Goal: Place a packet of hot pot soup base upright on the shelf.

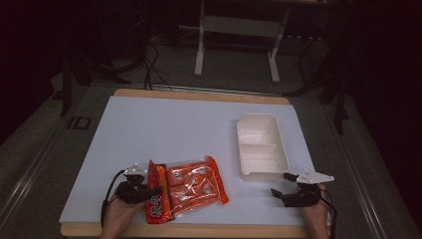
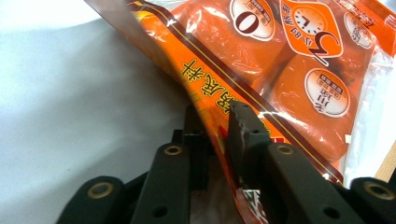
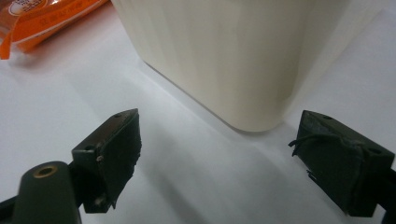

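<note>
**A:** From the high view, where is the snack pack?

**B:** The orange snack pack [image 1: 191, 186] lies near the front edge of the counter [image 1: 164, 129], left of the white lunch box [image 1: 261, 147] and apart from it. The left tool [image 1: 152, 191] is at the pack's left edge, which stands folded up. The right tool [image 1: 278, 195] rests on the counter just in front of the box, holding nothing.

**A:** And the left gripper view?

**B:** The jaws are clenched on the pack's [image 2: 280, 60] sealed side strip, with film pinched between them. I judge it a real grip, though the glare on the plastic leaves it slightly uncertain.

**A:** How will it handle?

**B:** Light, I'd guess, but floppy and slick. The film will sag and the smaller packets inside may shift. The flat seam is the best hold; the bulging middle would slip or crush.

**A:** The right gripper view?

**B:** The jaws are spread wide and released, facing the box's [image 3: 224, 51] corner. A bit of the pack [image 3: 42, 16] shows at upper left.
</note>
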`<state>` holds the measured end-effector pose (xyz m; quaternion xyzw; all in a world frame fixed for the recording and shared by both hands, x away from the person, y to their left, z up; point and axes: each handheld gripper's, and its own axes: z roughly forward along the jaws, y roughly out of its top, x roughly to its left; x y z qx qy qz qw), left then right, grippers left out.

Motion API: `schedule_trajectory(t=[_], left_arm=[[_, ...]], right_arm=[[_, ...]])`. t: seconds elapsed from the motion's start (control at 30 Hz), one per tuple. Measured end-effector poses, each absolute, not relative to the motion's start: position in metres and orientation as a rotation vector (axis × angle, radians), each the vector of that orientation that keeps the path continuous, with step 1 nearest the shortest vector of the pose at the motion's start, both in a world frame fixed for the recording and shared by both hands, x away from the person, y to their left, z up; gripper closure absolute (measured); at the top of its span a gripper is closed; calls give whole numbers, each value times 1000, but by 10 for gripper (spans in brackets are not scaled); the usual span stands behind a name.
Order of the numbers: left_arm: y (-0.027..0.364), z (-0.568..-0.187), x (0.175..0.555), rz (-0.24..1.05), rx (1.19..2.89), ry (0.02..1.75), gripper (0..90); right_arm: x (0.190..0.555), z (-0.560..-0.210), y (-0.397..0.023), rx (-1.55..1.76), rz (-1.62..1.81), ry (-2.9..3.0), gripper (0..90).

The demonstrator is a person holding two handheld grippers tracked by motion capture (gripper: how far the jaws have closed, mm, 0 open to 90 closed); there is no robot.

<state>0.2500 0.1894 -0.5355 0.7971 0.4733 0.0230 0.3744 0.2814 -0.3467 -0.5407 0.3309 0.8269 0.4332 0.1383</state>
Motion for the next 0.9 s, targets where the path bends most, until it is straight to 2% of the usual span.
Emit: schedule_trajectory(t=[0.37, 0.9], left_arm=[[190, -531, 253, 44, 2009, 1213, 891], [196, -513, 263, 14, 1928, 1185, 898]], right_arm=[[281, -541, -347, 951, 1259, 2397, 145], [281, -541, -347, 947, 1265, 2401, 146]])
